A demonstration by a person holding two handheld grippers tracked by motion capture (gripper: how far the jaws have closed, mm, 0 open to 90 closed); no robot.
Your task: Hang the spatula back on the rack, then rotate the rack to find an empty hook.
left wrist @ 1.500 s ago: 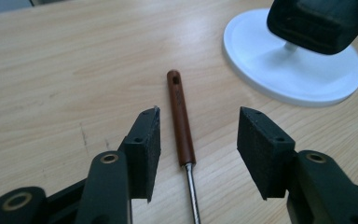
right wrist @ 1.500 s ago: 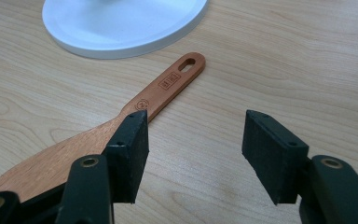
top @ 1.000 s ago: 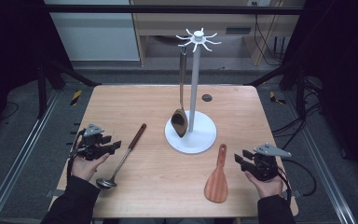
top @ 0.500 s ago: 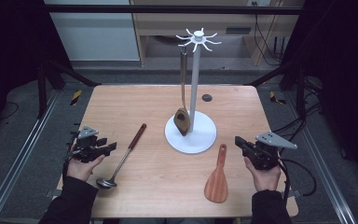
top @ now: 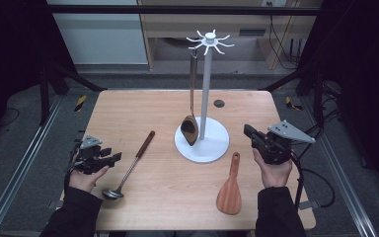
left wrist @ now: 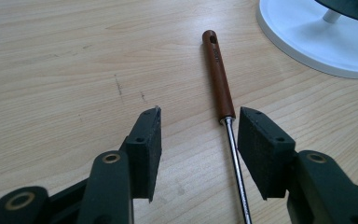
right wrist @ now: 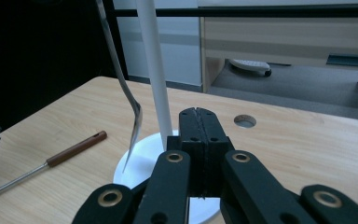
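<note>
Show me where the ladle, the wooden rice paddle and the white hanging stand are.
ladle (top: 139, 152): high view, brown handle.
wooden rice paddle (top: 229, 196): high view, blade.
white hanging stand (top: 207, 81): high view, pole.

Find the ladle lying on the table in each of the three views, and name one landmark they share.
High view: ladle lies lower left, brown handle toward the stand, bowl nearest the left gripper.
Left gripper view: its handle runs up the centre, the steel shaft passing between the open jaws.
Right gripper view: at the left edge, handle end pointing right.
Shared landmark: the stand's white base.
</note>
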